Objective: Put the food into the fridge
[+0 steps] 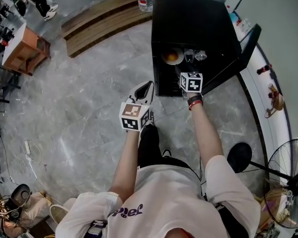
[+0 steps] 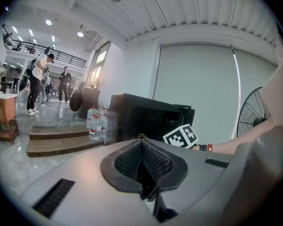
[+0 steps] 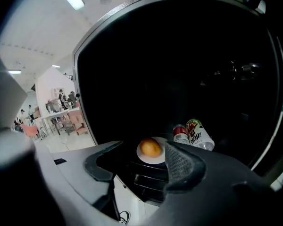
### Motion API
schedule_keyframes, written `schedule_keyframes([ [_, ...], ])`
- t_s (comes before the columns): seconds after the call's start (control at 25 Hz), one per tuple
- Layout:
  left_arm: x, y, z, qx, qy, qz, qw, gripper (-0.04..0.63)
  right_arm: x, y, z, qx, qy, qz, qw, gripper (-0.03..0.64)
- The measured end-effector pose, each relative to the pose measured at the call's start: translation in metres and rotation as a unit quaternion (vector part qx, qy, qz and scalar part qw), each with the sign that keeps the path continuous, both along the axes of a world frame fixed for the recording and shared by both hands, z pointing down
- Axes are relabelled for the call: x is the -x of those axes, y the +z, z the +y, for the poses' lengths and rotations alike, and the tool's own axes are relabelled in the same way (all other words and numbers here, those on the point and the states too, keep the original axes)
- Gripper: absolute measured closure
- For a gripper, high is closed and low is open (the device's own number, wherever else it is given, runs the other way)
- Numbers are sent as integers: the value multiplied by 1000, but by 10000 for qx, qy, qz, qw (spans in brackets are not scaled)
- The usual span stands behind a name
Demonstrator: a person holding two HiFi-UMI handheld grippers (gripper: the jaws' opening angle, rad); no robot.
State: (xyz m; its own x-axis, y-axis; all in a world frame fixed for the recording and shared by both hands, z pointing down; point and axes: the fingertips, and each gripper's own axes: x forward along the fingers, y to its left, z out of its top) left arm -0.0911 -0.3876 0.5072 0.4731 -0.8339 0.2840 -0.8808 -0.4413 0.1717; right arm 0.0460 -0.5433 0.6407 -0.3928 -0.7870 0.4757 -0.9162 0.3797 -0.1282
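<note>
Left gripper [image 2: 141, 138] closed, right gripper [image 3: 144, 149] spread.

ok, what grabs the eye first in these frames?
The open black mini fridge stands right in front of the person, with a round orange food item on a white plate and two drink cans beside it inside. The right gripper hangs just before that shelf, jaws apart and empty. The left gripper is off to its left, jaws shut on nothing.
</note>
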Motion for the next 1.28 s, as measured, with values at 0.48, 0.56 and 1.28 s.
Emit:
schedule_keyframes([
  [0.48,-9,-28,16,-102,97,-120,9998,577,-22,-40,41,-179,100,-43,9998,383],
  [0.56,-8,-30,17,-131,54,-99,9999,577,-25,-47,44,-250,153,-50,9996,390],
  [1.28,-10,-41,55,-250,10,-282,9993,577,-38,-83,111,-358,8,-118,9993,471],
])
